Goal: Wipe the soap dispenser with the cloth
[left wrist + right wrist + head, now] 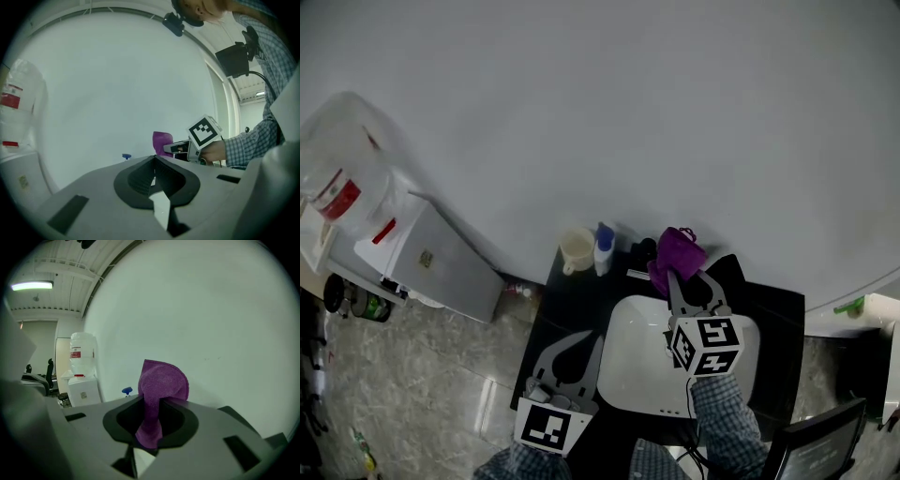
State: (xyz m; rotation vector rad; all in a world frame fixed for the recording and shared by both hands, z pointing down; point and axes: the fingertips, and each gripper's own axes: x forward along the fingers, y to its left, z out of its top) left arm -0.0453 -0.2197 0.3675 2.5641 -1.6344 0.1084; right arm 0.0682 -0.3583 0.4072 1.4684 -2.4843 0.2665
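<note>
We see the right gripper [673, 277] pinching the purple cloth [680, 251] at frame centre, at the white sink's [630, 370] upper edge. The soap dispenser [604, 249] stands near the cloth's left, beside a cup [577, 249]. The left gripper [592, 339] sits lower left, jaws pressed together on nothing.

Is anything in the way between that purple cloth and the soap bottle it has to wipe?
Possibly. The right gripper holds the cloth just right of the soap dispenser, and a small dark item, too dim to identify, sits on the counter between them.
</note>
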